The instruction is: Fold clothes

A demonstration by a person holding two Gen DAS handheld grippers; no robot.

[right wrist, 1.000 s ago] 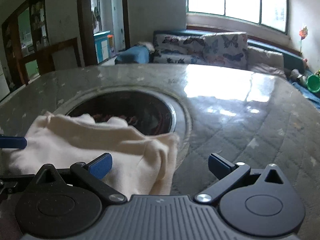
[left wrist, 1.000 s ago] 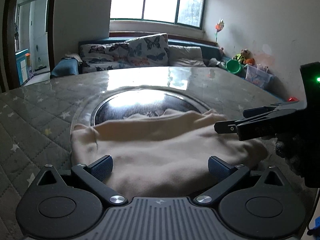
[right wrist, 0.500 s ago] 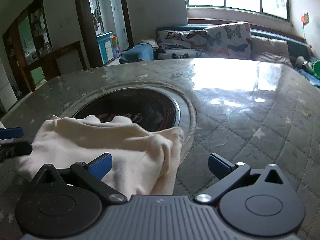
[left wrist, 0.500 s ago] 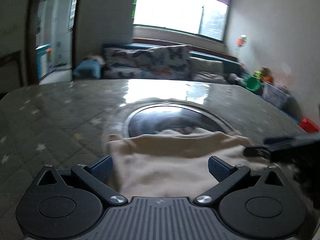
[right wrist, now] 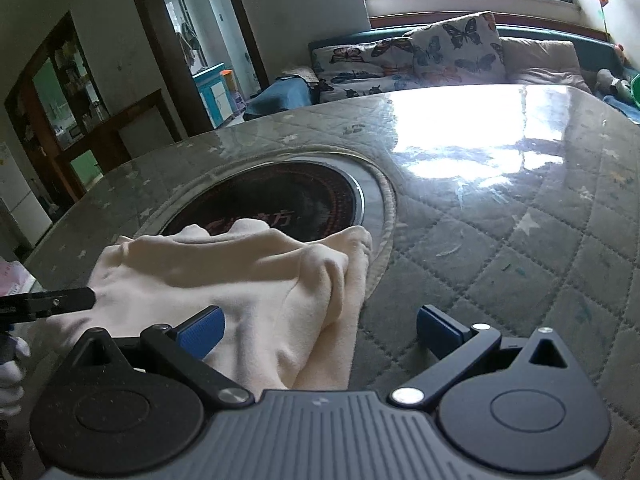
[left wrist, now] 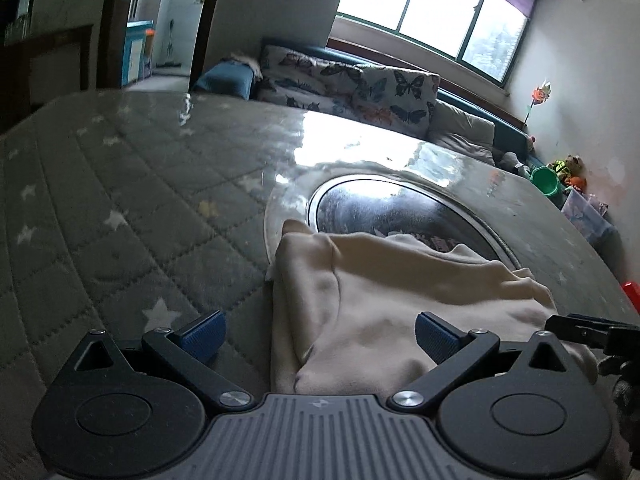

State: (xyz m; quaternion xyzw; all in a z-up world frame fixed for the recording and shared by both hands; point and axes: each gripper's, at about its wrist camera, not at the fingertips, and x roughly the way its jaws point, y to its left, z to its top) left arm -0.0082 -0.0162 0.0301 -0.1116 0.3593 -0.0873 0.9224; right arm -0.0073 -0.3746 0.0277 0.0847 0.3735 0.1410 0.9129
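**Cream garment bunched at the near edge of the round table**

We found the cream garment [left wrist: 400,292] lying crumpled on the quilted, star-printed table cover [left wrist: 120,184], its far edge overlapping the dark round hotplate [right wrist: 272,200] set into the middle of the table. Its long axis ran side to side across both wrist views, from our left gripper [left wrist: 318,334] toward our right gripper [right wrist: 318,330]. One rounded corner pointed away from us at the left end [left wrist: 296,228], and a folded, doubled-over edge hung down at the right end [right wrist: 344,280].

Our left gripper stood wide open, holding nothing; the cloth's left edge lay between its blue pads [left wrist: 204,330], nearer the right one. Our right gripper was likewise spread wide and empty, its left pad [right wrist: 202,330] over the cloth and its right pad above the bare table cover. Each gripper's black finger showed at the edge of the other's view, just beside the cloth.
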